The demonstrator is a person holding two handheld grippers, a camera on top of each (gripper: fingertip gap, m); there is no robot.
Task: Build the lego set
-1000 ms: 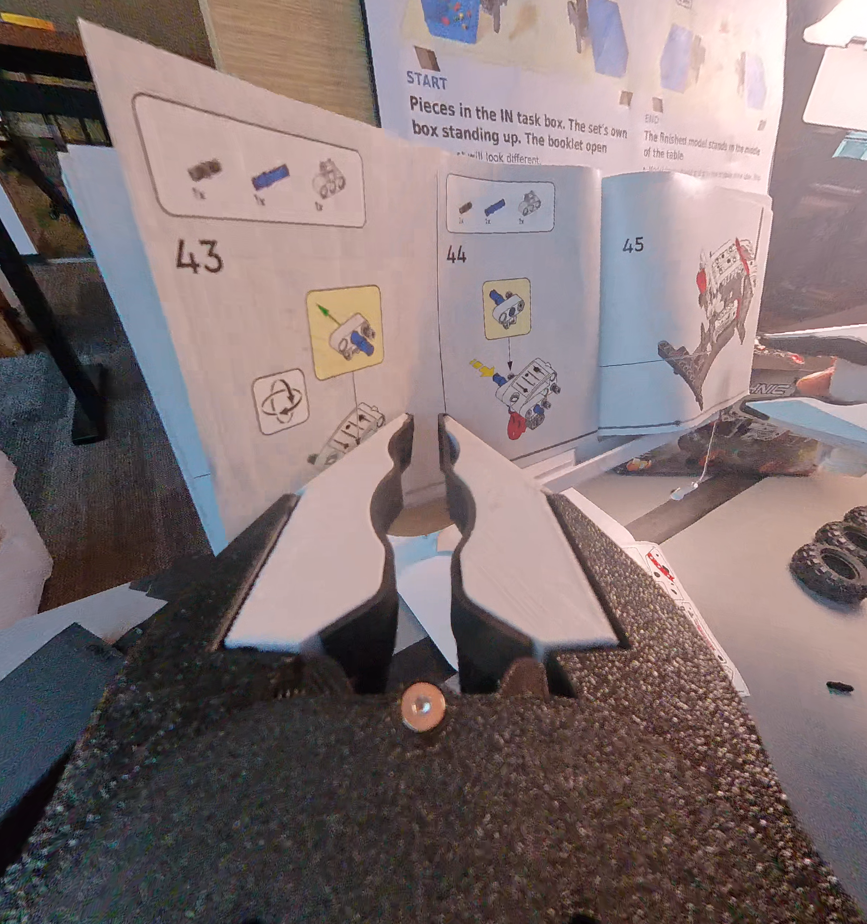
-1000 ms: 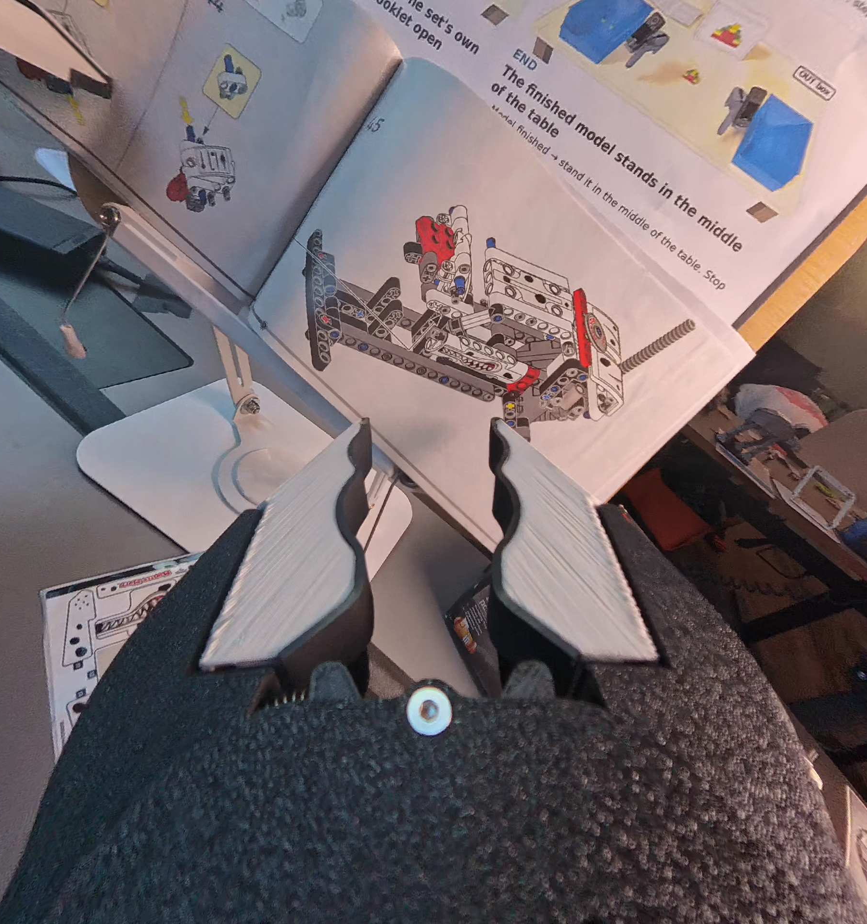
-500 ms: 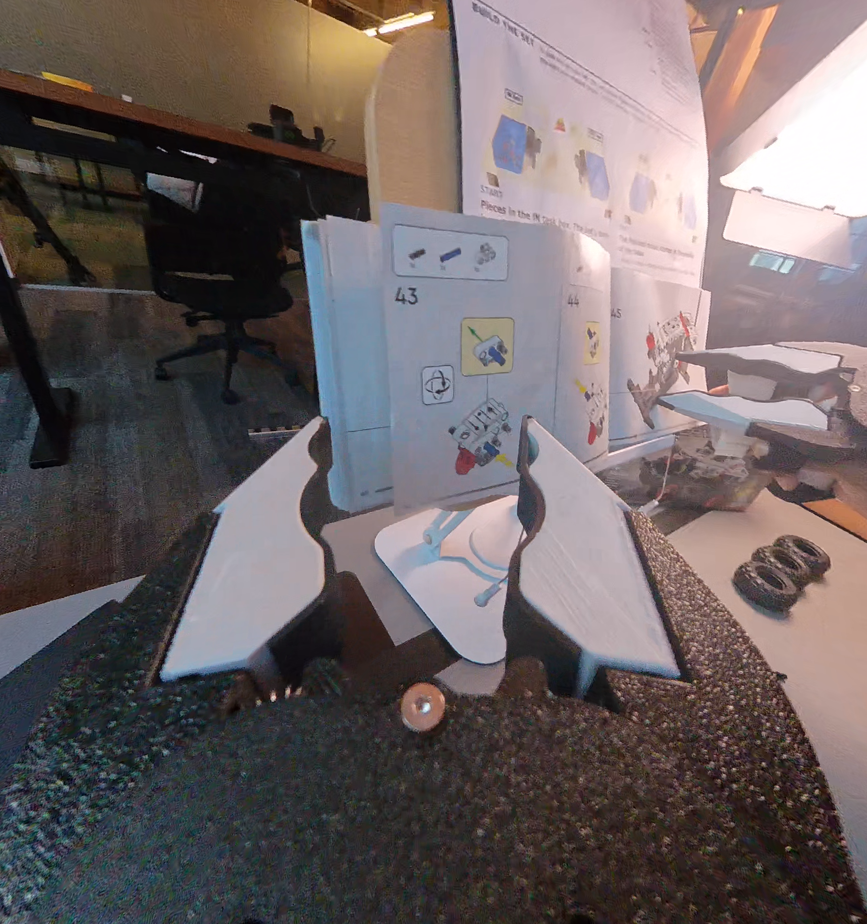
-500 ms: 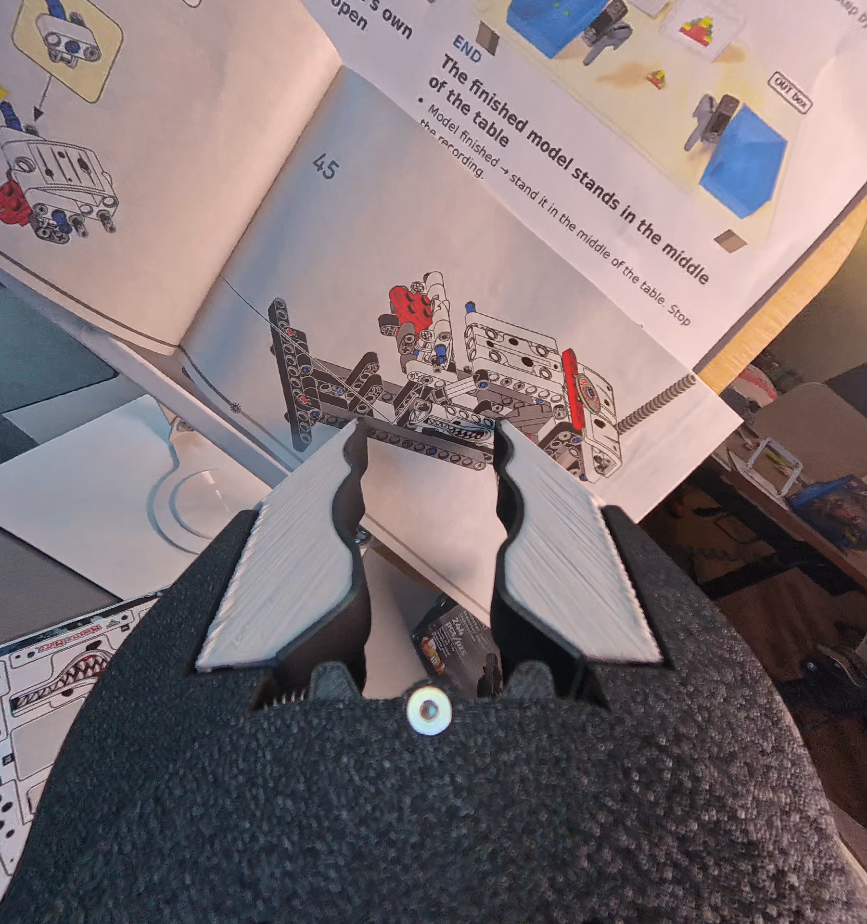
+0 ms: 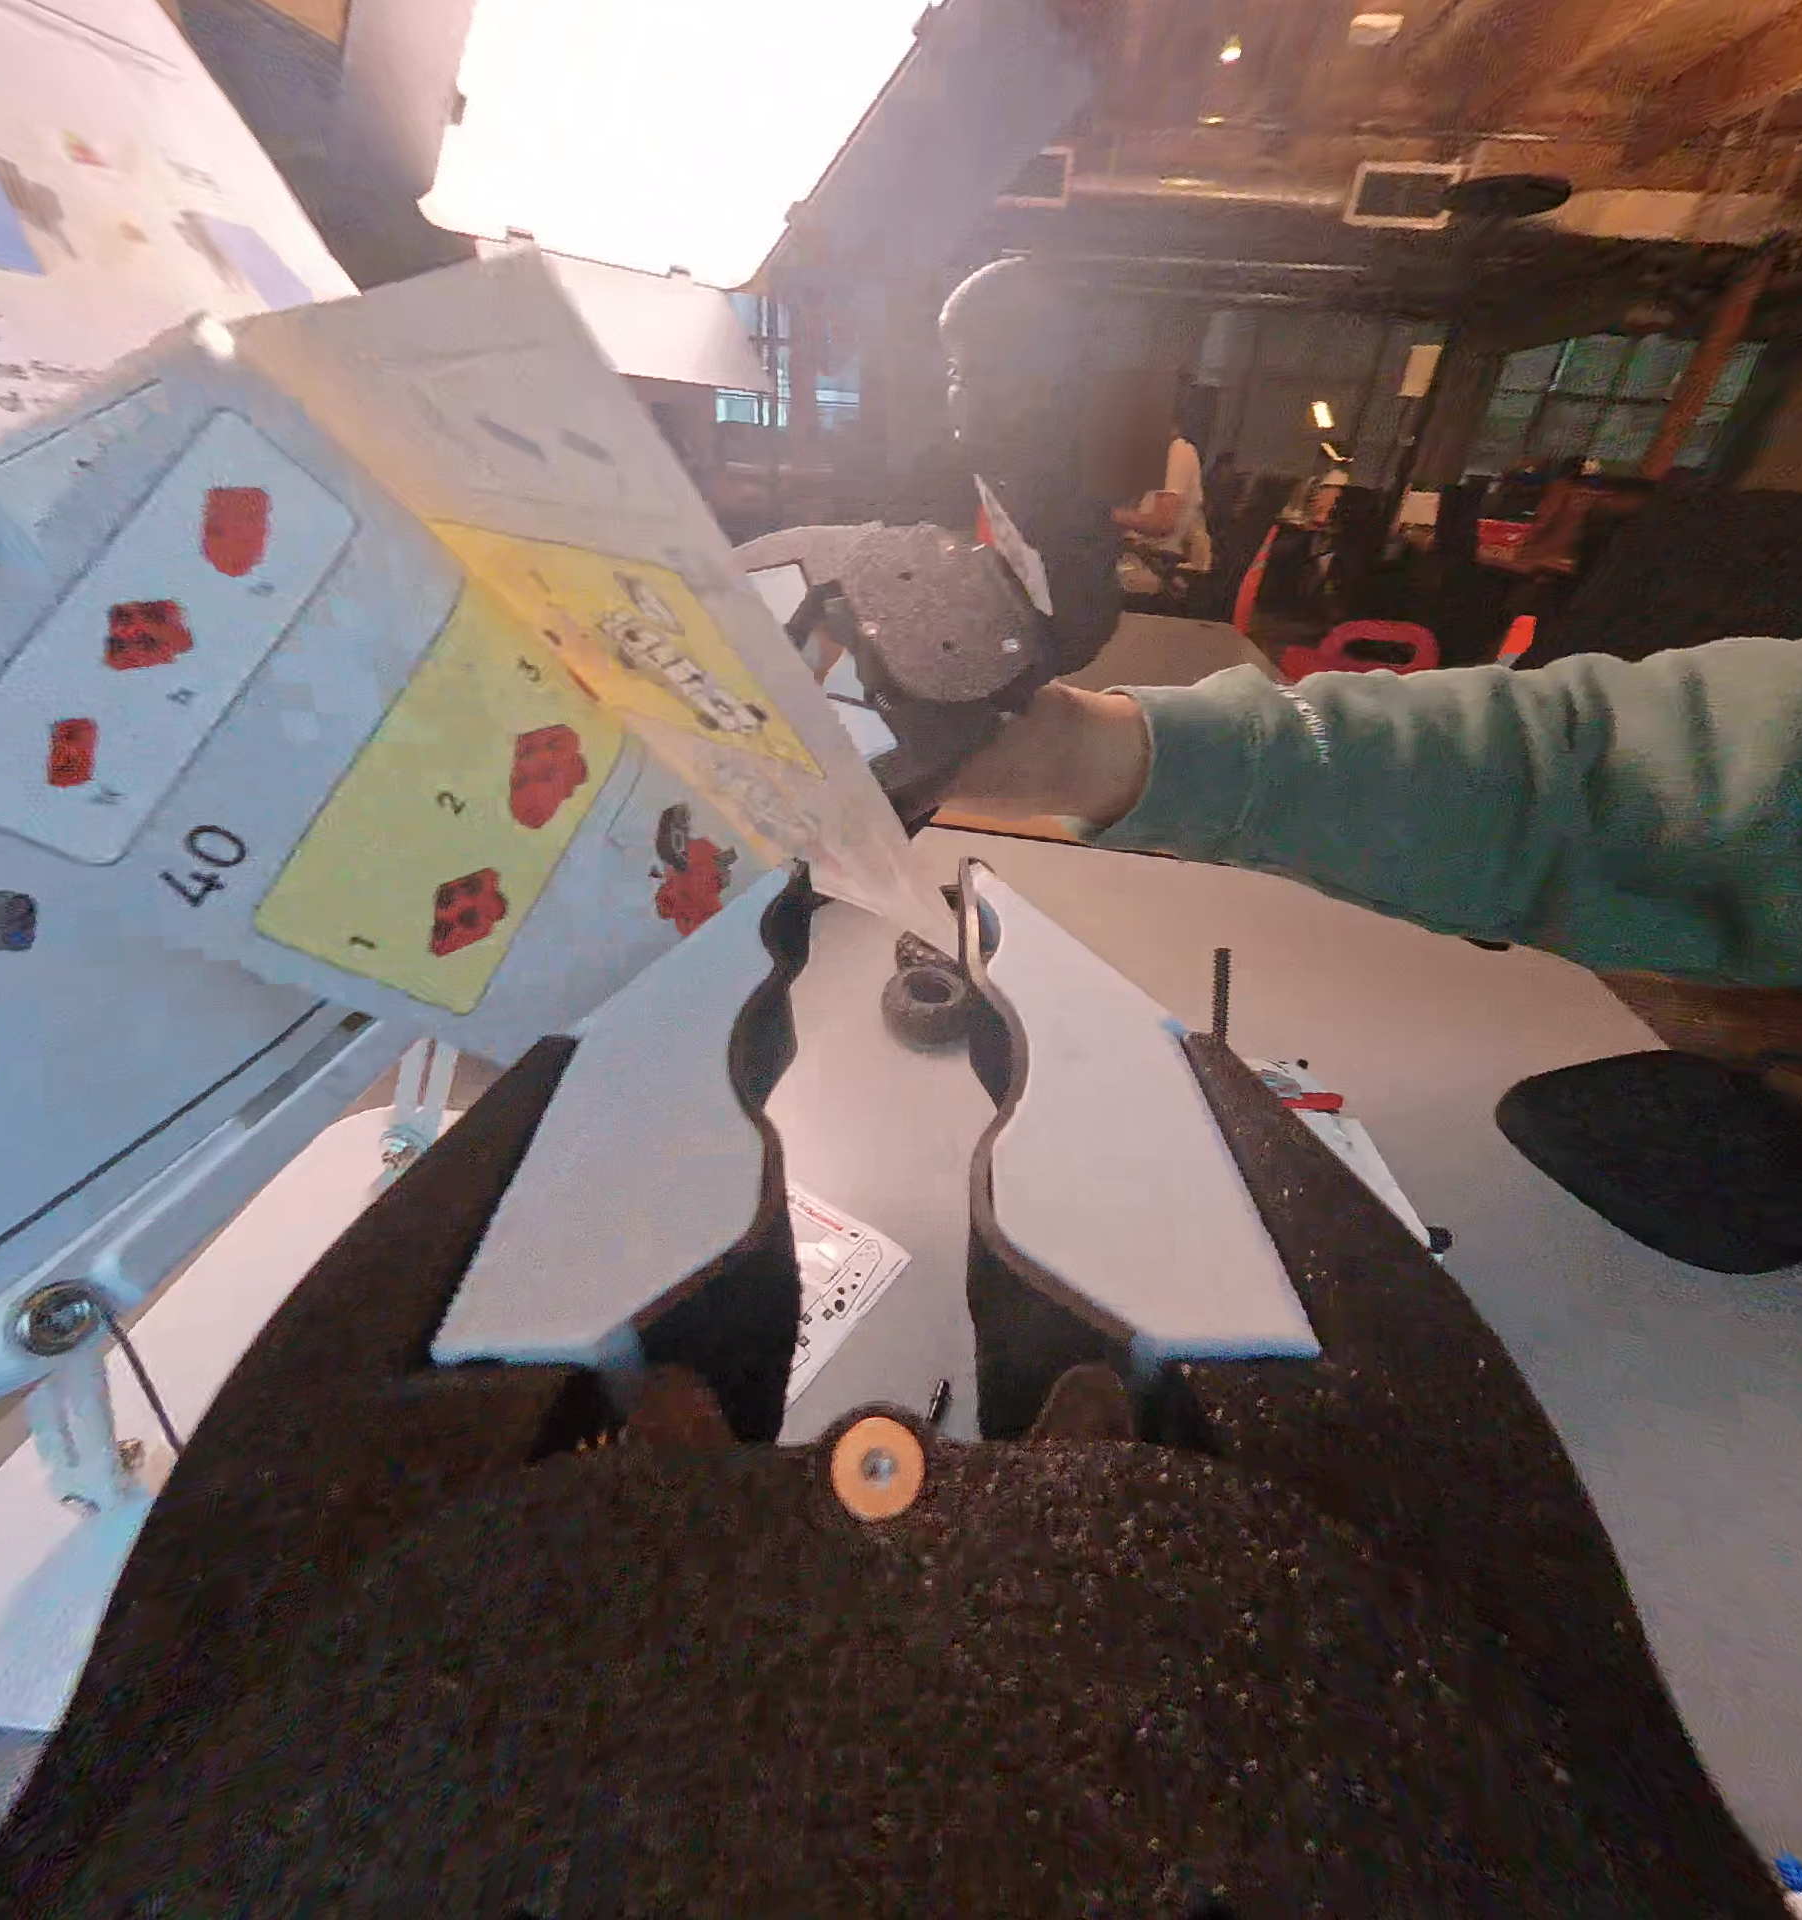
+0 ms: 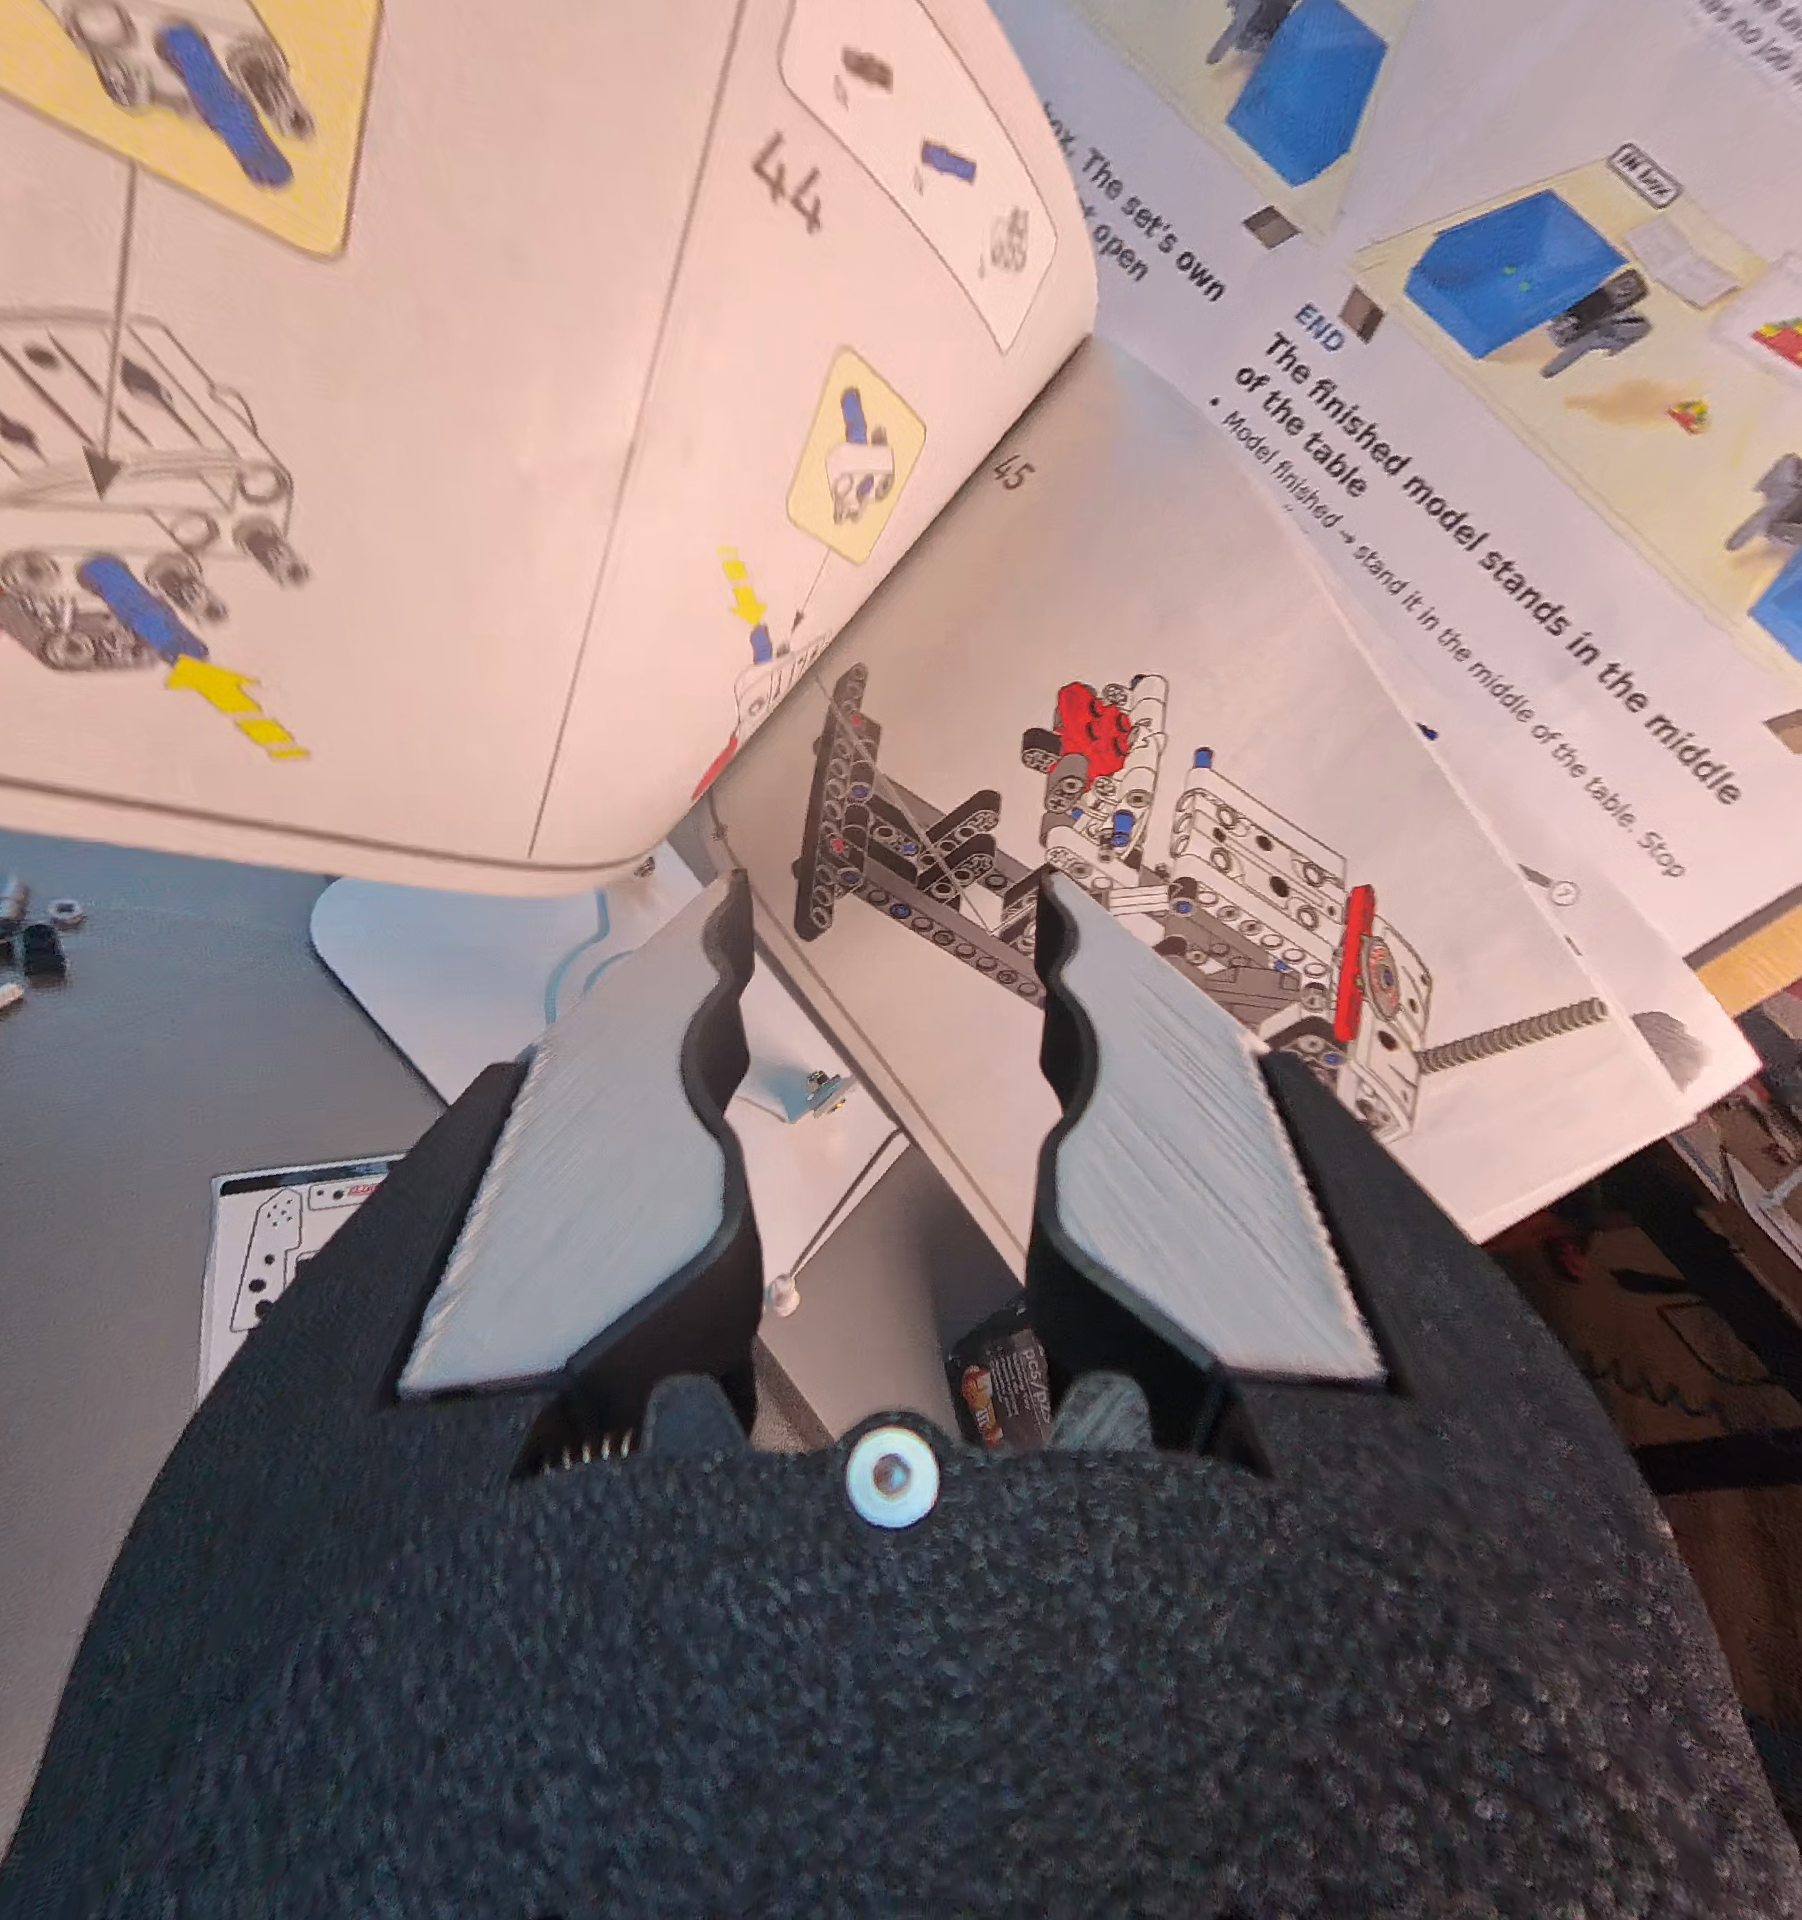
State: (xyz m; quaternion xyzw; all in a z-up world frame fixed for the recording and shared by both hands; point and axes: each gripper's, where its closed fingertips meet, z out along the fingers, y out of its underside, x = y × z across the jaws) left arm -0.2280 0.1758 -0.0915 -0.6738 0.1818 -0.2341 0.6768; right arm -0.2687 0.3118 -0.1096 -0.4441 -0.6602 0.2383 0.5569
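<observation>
step: paging instruction booklet [image 6: 481, 436] on its stand | left claw [image 5: 881, 883] spread, page corner [image 5: 876, 883] between tips, unpinched | right claw [image 6: 886, 904] spread, empty | next: probably pinch and flip leaf

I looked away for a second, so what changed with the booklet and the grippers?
The left gripper let go of the instruction booklet, opened, and now has a lifted page corner between its fingers; pages are swinging over. The right gripper stayed open, empty, facing the booklet on its stand.
</observation>
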